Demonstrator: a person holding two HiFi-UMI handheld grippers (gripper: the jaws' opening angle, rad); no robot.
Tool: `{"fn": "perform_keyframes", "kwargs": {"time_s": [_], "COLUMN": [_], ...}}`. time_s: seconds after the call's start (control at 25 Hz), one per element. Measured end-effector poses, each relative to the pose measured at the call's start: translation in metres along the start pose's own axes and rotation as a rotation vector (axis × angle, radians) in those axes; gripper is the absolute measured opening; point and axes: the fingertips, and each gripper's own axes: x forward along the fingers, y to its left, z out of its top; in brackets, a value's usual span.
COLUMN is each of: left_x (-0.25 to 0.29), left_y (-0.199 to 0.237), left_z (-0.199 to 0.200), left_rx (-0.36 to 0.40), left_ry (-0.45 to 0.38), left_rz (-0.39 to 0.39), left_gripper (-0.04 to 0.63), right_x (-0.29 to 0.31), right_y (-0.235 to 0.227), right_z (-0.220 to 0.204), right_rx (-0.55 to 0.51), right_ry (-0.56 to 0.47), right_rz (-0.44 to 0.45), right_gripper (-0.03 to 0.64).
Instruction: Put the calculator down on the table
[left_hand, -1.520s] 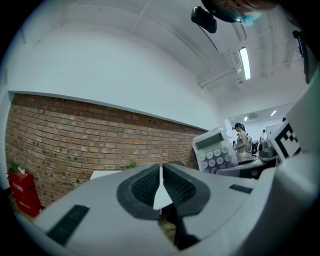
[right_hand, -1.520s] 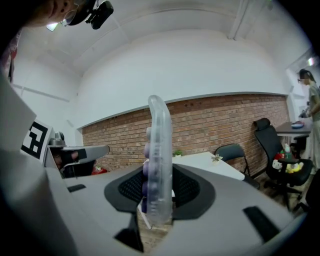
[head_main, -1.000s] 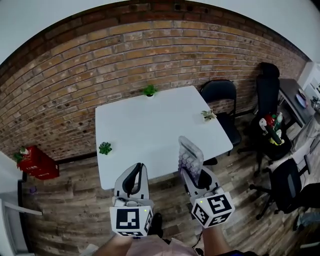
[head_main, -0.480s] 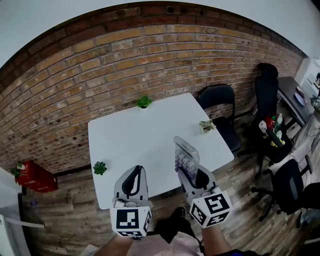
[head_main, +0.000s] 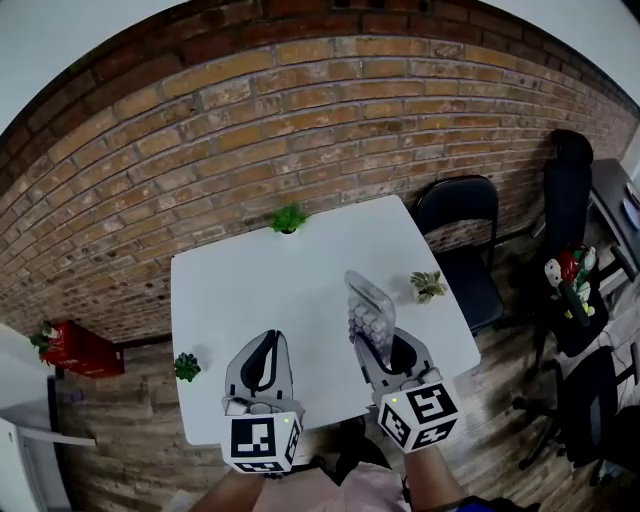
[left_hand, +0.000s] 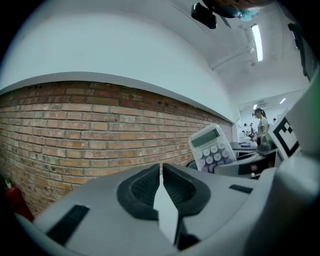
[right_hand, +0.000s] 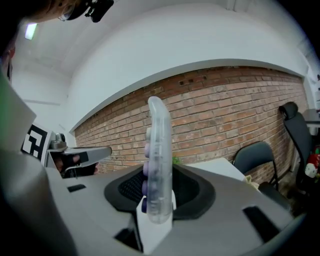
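**A:** Where is the calculator sitting right now?

**B:** The pale, clear-cased calculator (head_main: 366, 308) with round lilac keys is standing upright in the right claw (head_main: 374, 343), whose jaws are pinching its lower end. In the head view it is showing over the near right part of the white square worktop (head_main: 250, 280), not lying on it.

**A:** Is its display showing?

**B:** Only in the left gripper view, as a greyish strip with nothing legible. The right gripper view is catching it edge-on, so only the thin side and a few key bumps are showing. Its bottom end is hiding between the pads.

**A:** And the left claw (head_main: 270, 338)?

**B:** Its jaws are pressing together with nothing between them, and it is hovering over the worktop's near edge.

**A:** Is anything getting cut off?

**B:** The person's arms are running off the bottom edge. A black chair (head_main: 460, 235) is standing to the right, partly behind the worktop's corner. A red object (head_main: 75, 350) by the brick wall (head_main: 200, 130) on the left is too small to identify.
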Motion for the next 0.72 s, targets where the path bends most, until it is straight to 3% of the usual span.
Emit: {"fn": "perform_keyframes", "kwargs": {"time_s": [0.52, 0.72], "left_x": [0.056, 0.063], "left_y": [0.030, 0.051], "left_z": [0.041, 0.038], "left_rx": [-0.022, -0.031], "left_ry": [-0.045, -0.045], "left_rz": [0.213, 0.251], "left_gripper": [0.026, 0.025], "right_x": [0.083, 0.109], "right_y": [-0.029, -0.023], "right_z": [0.069, 0.066], "right_rx": [-0.089, -0.098], "right_ry": [-0.011, 0.018], "right_rz": [0.195, 0.222], "right_gripper": [0.133, 0.135]}}
